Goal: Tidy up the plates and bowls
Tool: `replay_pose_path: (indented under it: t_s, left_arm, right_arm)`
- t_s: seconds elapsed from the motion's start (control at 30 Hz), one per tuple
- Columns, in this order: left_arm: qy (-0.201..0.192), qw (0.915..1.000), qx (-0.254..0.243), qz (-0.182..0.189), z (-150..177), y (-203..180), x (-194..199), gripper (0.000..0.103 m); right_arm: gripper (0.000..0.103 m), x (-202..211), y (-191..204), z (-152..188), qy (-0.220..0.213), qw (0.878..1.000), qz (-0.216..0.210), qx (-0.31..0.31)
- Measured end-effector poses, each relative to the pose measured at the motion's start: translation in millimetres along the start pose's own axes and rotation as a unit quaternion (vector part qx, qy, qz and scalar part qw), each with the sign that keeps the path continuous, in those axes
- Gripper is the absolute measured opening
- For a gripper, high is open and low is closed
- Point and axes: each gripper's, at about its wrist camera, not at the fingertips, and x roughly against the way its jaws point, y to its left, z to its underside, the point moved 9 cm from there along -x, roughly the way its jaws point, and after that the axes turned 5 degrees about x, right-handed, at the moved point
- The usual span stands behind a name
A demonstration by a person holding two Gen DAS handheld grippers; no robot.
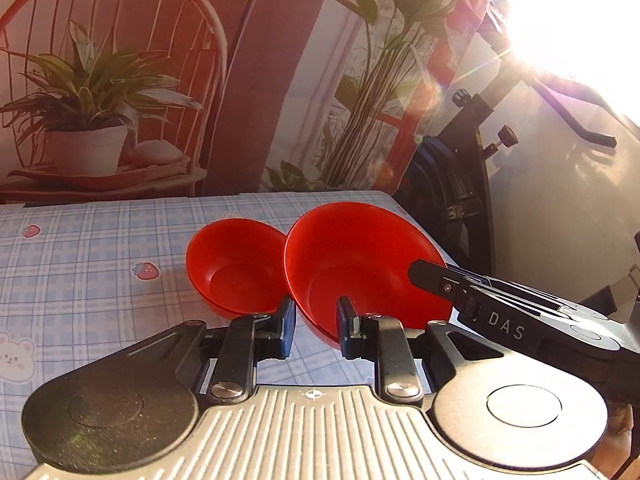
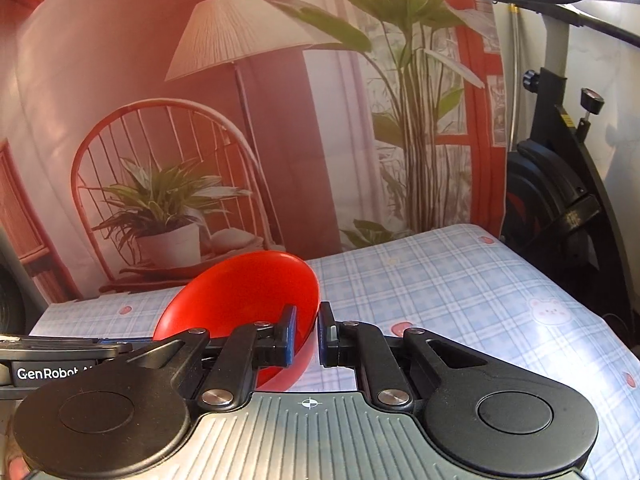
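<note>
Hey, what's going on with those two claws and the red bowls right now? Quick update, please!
Right gripper shut on big bowl, tilted off the table. Left gripper open, empty. Small bowl beside it. Nothing blocking.

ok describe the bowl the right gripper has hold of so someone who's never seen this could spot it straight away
Start at the table with the blue plaid cloth, then find the two red bowls near its right edge. It is the larger bowl, tilted up off the cloth, with the right gripper pinching its rim. The smaller bowl to its left sits flat on the cloth, ungripped.
</note>
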Motion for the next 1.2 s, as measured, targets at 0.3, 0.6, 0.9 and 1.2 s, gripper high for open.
replay_pose_path:
  t_s: [0.3,0.6,0.9,1.2]
  left_arm:
    - [-0.008,0.9989,0.03,-0.034,-24.3,45.1,-28.3,0.023]
    - [0.008,0.9986,0.026,-0.046,-22.9,65.3,-55.2,0.023]
    - [0.021,0.997,0.033,-0.067,-15.8,79.2,-69.3,0.028]
    - [0.032,0.9956,0.067,-0.058,-10.4,89.3,-83.6,0.035]
  right_arm:
    - [0.01,-67.5,22.6,2.6,0.026,0.999,-0.019,0.006]
    - [0.01,-99.2,20.3,19.9,0.05,0.999,-0.014,0.003]
    - [0.019,-112.0,13.4,33.4,0.062,0.998,-0.002,-0.001]
    - [0.022,-123.9,13.4,40.8,0.07,0.997,-0.008,-0.031]
